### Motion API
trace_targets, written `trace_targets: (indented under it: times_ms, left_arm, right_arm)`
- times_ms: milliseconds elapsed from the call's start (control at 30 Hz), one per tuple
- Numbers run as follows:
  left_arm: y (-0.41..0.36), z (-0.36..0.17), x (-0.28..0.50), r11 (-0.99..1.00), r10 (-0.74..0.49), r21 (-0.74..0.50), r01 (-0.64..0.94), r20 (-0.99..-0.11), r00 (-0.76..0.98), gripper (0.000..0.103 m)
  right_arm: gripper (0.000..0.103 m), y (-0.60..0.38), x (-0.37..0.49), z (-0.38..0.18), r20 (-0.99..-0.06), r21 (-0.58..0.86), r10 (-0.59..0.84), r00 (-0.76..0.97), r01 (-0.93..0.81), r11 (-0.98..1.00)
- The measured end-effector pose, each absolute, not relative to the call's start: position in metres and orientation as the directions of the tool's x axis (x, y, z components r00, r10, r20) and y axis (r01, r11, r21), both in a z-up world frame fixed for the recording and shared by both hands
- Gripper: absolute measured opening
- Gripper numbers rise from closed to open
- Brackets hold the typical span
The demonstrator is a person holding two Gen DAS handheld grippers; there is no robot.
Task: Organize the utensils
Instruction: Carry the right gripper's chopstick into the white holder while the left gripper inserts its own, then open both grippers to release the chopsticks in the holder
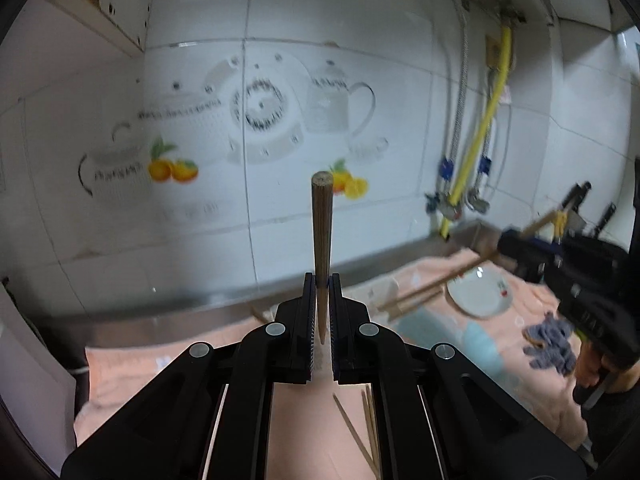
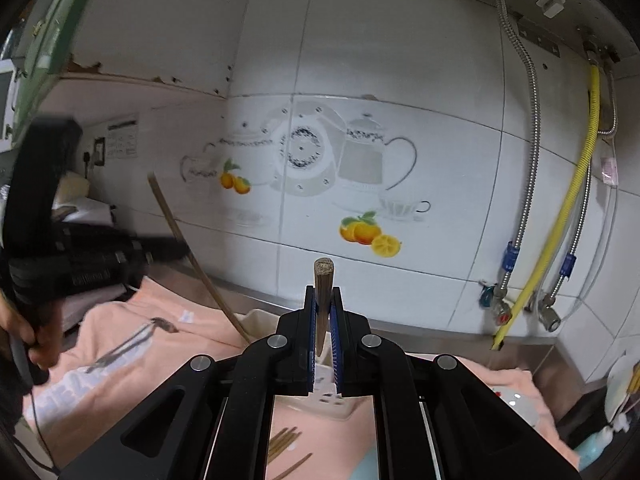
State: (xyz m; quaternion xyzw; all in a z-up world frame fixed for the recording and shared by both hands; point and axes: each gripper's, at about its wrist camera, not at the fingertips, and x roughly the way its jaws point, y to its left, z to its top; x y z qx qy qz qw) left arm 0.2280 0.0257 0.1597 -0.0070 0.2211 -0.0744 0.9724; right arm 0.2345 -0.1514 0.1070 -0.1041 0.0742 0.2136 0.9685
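Note:
My left gripper (image 1: pixel 322 312) is shut on a brown wooden chopstick (image 1: pixel 322 232) that stands upright between its fingers. My right gripper (image 2: pixel 323 332) is shut on another wooden chopstick (image 2: pixel 323 300), also upright. Each gripper shows in the other's view, the right one (image 1: pixel 560 264) holding its chopstick slanted at the right, the left one (image 2: pixel 80 260) with its chopstick (image 2: pixel 188 256) at the left. Several loose chopsticks (image 1: pixel 360 436) lie on the pink towel (image 1: pixel 304 420) below; they also show in the right wrist view (image 2: pixel 284 444). A white utensil holder (image 2: pixel 332 396) sits under the right gripper.
A white plate (image 1: pixel 480 292) and a blue-grey cloth (image 1: pixel 548 344) lie on the towel at the right. A tiled wall with teapot decals (image 2: pixel 320 160) stands behind. Metal hoses and a yellow pipe (image 2: pixel 560 216) run down the right corner.

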Motion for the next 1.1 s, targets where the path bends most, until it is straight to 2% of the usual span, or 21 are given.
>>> trace_targets:
  times_ms: [167,600,867,933,1000,1100]
  left_arm:
    - [0.030,0.165,0.250,0.992,-0.125,-0.044,0.117,-0.427,0.895,0.005]
    - [0.044,0.114,0.297,0.989,-0.141,-0.108,0.096,-0.557,0.818,0.006]
    - [0.044,0.105,0.298,0.990,-0.137,-0.108,0.092,-0.574,0.807,0.007]
    - [0.044,0.105,0.295,0.990,-0.136,-0.107,0.090,-0.573,0.808,0.009]
    - [0.044,0.107,0.292,0.991,-0.128,-0.104,0.084,-0.566,0.814,0.020]
    - [0.044,0.111,0.286,0.991,-0.128,-0.105,0.084,-0.556,0.821,0.029]
  right_arm:
    - [0.007,-0.152,0.256,0.103,-0.230,-0.188,0.356,0.906,-0.401,0.897]
    - [0.007,-0.149,0.303,0.072,-0.354,-0.186,0.299,0.886,-0.380,0.906]
    - [0.007,-0.151,0.313,0.061,-0.373,-0.164,0.291,0.881,-0.372,0.914]
    - [0.007,-0.153,0.311,0.062,-0.363,-0.166,0.287,0.886,-0.365,0.916]
    - [0.009,-0.153,0.308,0.064,-0.353,-0.170,0.286,0.891,-0.361,0.917]
    - [0.013,-0.155,0.299,0.069,-0.326,-0.181,0.278,0.904,-0.349,0.920]
